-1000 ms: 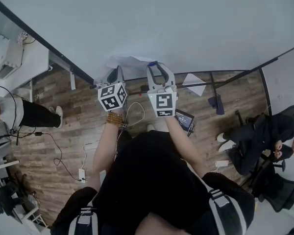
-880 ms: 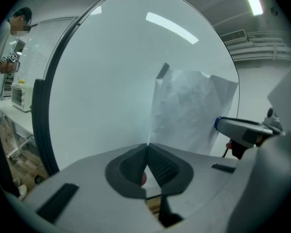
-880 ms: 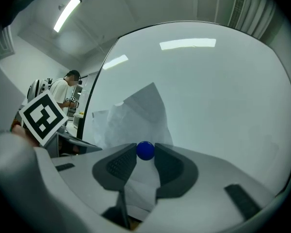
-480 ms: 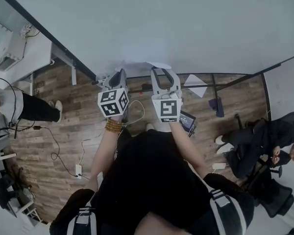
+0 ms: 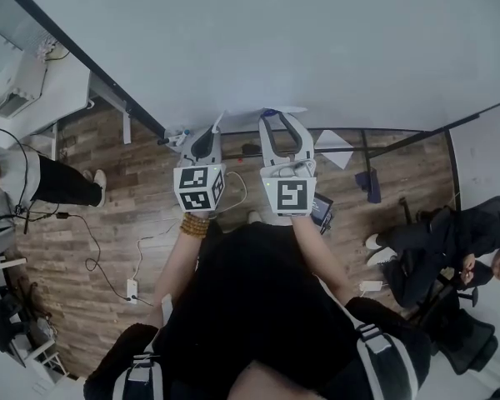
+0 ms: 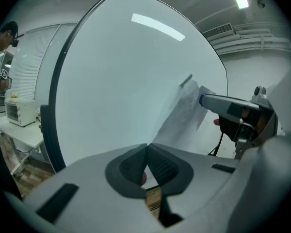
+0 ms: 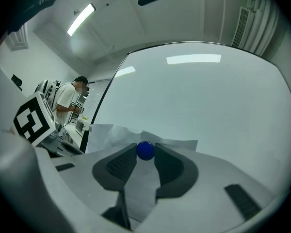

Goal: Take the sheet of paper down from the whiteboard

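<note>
The whiteboard (image 5: 275, 40) fills the top of the head view. A white sheet of paper (image 5: 275, 111) lies against its lower edge, just above both grippers. My left gripper (image 5: 207, 136) is shut on the sheet's edge. In the left gripper view the paper (image 6: 184, 115) runs up and to the right from the closed tips (image 6: 146, 148). My right gripper (image 5: 282, 119) is shut on a small round blue magnet (image 7: 145, 150). That magnet sits between its pads (image 7: 121, 165) in front of the crumpled paper (image 7: 116, 132).
The whiteboard's dark stand bars (image 5: 358, 147) cross a wooden floor with cables (image 5: 92, 248). A white table (image 5: 33, 90) stands at the left. A person sits at the right (image 5: 450, 240); another in a white shirt (image 7: 70, 101) stands by the board's left edge. A tablet (image 5: 321, 208) lies on the floor.
Both grippers have risen a little along the board and the left one has shifted right. Less of the crumpled sheet shows above the jaws than a second ago.
</note>
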The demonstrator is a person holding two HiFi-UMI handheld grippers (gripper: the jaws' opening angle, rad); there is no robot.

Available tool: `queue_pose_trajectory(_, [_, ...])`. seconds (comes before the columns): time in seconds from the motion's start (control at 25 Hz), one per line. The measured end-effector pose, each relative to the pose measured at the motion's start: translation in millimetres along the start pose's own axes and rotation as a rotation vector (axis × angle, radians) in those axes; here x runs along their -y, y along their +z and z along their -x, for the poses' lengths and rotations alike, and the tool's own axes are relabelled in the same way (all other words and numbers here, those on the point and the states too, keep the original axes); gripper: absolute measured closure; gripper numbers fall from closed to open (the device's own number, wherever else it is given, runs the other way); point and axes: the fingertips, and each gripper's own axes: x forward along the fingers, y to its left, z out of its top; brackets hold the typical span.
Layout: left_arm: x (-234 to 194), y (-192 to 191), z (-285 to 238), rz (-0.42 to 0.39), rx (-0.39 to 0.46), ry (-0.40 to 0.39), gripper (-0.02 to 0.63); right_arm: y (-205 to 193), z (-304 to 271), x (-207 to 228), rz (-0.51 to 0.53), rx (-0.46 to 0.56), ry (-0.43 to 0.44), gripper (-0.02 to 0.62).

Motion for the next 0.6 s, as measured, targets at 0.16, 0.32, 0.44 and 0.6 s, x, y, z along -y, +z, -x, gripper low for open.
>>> queue_pose_trajectory(0.16, [-0.9, -9.1, -3.8, -0.005, -0.022, -0.003, 0.597, 5.2, -1.9, 1.6, -0.035, 0.019, -0.010, 0.482])
queue_pose_trajectory(0.32, [-5.2, -18.7, -6.6, -0.014, -0.045, 0.003, 0.597, 10.8, -0.8, 2.0, -0.028, 0.047, -0.008, 0.482])
queue_pose_trajectory(0.44, [-9.4, -19.8, -6.6, -0.037, -0.052, 0.023, 0.597, 14.9, 1.2, 5.2, -0.053, 0.053, -0.018, 0.482])
queue_pose_trajectory(0.6, [-15.5, -16.0, -6.2, -0.083, -0.036, 0.050, 0.597, 18.0, 1.4, 7.2, -0.037, 0.062, -0.011, 0.482])
